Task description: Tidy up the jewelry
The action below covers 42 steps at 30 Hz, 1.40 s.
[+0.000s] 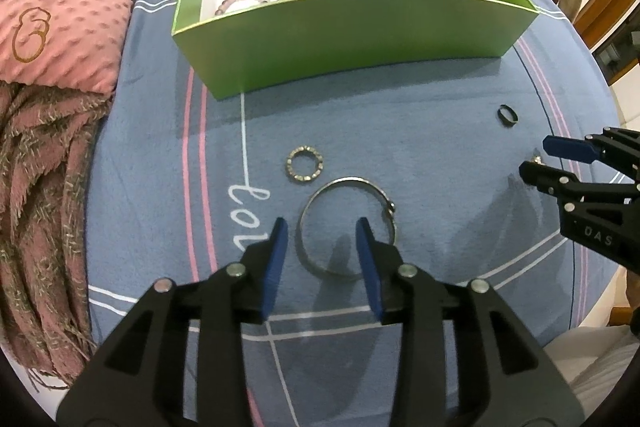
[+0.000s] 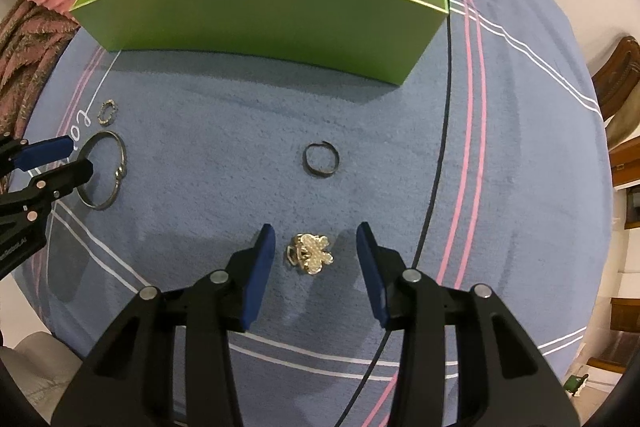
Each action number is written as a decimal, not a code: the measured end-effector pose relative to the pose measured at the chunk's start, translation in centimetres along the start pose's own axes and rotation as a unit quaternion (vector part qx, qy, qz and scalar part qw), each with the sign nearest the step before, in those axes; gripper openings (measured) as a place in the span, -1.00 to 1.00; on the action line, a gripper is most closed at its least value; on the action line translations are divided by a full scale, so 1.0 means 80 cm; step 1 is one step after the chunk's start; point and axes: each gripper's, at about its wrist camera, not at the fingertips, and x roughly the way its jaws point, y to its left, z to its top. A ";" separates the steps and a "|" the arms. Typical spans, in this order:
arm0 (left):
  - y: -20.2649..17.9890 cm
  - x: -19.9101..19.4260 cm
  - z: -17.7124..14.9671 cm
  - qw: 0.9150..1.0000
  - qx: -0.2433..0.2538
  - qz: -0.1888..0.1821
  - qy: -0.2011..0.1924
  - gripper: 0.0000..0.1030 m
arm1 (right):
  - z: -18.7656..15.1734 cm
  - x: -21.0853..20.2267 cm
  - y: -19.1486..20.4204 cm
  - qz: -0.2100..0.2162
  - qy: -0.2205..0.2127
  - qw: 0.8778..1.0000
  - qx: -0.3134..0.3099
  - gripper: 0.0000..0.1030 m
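Only the right wrist view shows the brooch (image 2: 311, 253) clearly, lying on the blue sheet (image 2: 208, 163) between the spread fingers of the right gripper (image 2: 316, 255), untouched. Left gripper (image 1: 322, 247) is wide apart over the bangle (image 1: 347, 227), holding nothing. Beaded ring (image 1: 304, 164) and dark ring (image 1: 507, 115) lie near; green box (image 1: 352, 35) stands far.

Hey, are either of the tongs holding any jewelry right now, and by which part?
Nothing is held. The left tongs are open over the silver bangle; the right tongs are open around the pearl brooch.
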 end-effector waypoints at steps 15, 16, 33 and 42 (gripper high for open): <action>0.003 0.006 -0.004 1.000 -0.001 -0.007 0.005 -0.39 | -0.011 0.005 0.027 -0.002 0.005 1.000 -0.013 0.06; 0.002 0.006 -0.004 1.000 0.000 -0.007 0.005 -0.42 | -0.010 0.007 0.029 -0.001 0.006 1.000 -0.013 -0.05; 0.008 0.009 -0.005 1.000 0.001 0.007 -0.003 -0.88 | -0.010 0.004 0.029 0.018 0.003 1.000 -0.017 -0.52; 0.000 0.005 -0.007 1.000 0.011 0.018 -0.001 -0.87 | -0.007 -0.018 0.024 0.014 -0.017 0.999 -0.026 -0.57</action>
